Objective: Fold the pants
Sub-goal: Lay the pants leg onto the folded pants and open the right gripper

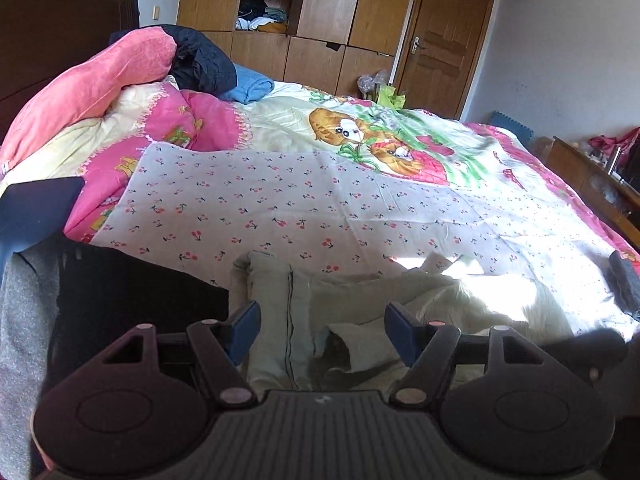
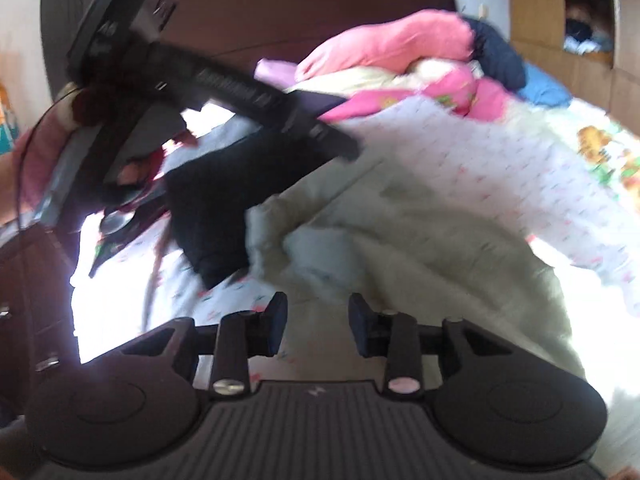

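Left gripper: we see the left gripper (image 1: pixel 322 322) with its blue pads spread wide, nothing pinched between them.
Right gripper: the right gripper (image 2: pixel 318 326) stands partly spread over the bed, and we see no cloth gripped (this view is blurred).
Pants: we find the pale grey-green pants (image 1: pixel 360 300) crumpled just ahead of and below the left gripper, a stitched seam running toward us between its pads; in the right wrist view the pants (image 2: pixel 400 232) lie in a rumpled heap just ahead of that gripper, reaching off to its right.
Cherry sheet: the pants rest on a white cherry-print sheet (image 1: pixel 280 200), which spreads ahead of the left gripper.
Black cloth: a dark folded cloth (image 1: pixel 132 288) lies to the left of the left gripper, touching the pants' edge.
Bedding: a cartoon quilt (image 1: pixel 380 136) lies beyond the sheet, a pink pillow (image 1: pixel 92 84) far ahead to the left.
Wardrobe: a wooden wardrobe (image 1: pixel 332 4) stands behind the bed.
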Available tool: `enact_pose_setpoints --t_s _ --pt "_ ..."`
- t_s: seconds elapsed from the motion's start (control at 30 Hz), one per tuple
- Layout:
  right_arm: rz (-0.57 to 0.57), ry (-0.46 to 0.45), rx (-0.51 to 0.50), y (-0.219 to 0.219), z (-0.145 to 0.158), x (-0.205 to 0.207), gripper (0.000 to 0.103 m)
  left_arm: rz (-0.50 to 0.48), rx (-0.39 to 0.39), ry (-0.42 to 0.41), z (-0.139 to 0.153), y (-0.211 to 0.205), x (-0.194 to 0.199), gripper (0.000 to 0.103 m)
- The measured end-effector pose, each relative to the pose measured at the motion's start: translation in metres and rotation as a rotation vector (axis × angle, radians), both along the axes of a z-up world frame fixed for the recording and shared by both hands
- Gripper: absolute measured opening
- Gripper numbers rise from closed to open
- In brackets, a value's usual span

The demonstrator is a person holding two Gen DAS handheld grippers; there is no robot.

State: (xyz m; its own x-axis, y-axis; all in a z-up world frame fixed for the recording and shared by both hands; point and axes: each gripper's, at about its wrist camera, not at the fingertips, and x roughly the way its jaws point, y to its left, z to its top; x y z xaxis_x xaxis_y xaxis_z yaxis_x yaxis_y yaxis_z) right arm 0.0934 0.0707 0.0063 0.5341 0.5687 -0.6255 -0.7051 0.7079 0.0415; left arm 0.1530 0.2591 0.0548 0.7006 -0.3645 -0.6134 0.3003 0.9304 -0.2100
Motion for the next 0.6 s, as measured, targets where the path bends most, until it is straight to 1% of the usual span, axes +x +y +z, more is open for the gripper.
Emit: enact_pose_setpoints --t_s 0.03,0.07,0.13,0.17,0.2,0.23,0.27,0.3,0.33,0.37,0.43,0.47,0.53,0.6 --pt "-0.035 -0.051 -0.024 -0.004 0.002 0.008 0.036 0.002 -0.002 0.004 -0.001 0.0 -0.001 0.08" --pt "-0.052 -0.066 -0.033 -0.006 0.001 0.016 0.037 0.006 -0.001 0.005 -0.002 0.0 -0.002 0.08" --pt "-0.046 -0.036 -0.041 -0.006 -0.009 0.032 0.037 -0.003 -0.007 0.011 -0.002 0.0 -0.002 0.08" --pt "-0.033 0.021 -0.051 -0.005 -0.018 0.041 0.038 -0.014 -0.009 0.019 -0.002 -0.002 -0.002 0.08" --pt "-0.022 0.099 -0.058 -0.002 -0.026 0.048 0.039 -0.026 -0.007 0.026 -0.002 -0.003 -0.002 0.081" --pt "0.007 0.174 -0.057 0.0 -0.033 0.047 0.039 -0.042 0.002 0.031 -0.003 -0.005 -0.002 0.081" --pt "0.05 0.217 -0.051 0.001 -0.035 0.041 0.04 -0.061 0.019 0.032 -0.003 -0.008 -0.004 0.08" --pt "0.099 0.233 -0.051 0.001 -0.034 0.031 0.04 -0.078 0.041 0.031 -0.004 -0.011 -0.006 0.081" --pt "0.137 0.235 -0.065 0.004 -0.033 0.022 0.042 -0.088 0.062 0.033 -0.007 -0.013 -0.008 0.08" --pt "0.161 0.222 -0.082 0.005 -0.032 0.014 0.042 -0.089 0.085 0.037 -0.01 -0.015 -0.009 0.081" --pt "0.17 0.202 -0.096 0.003 -0.023 0.008 0.038 -0.089 0.108 0.039 -0.015 -0.019 -0.011 0.08" --pt "0.159 0.197 -0.069 -0.001 -0.015 0.011 0.038 -0.098 0.109 0.037 -0.016 -0.02 -0.014 0.08" --pt "0.122 0.189 0.018 -0.014 0.004 0.021 0.038 -0.115 0.121 0.021 -0.017 -0.023 -0.021 0.08" --pt "0.073 0.17 0.071 -0.024 0.02 0.039 0.038 -0.134 0.141 0.004 -0.018 -0.026 -0.027 0.08"
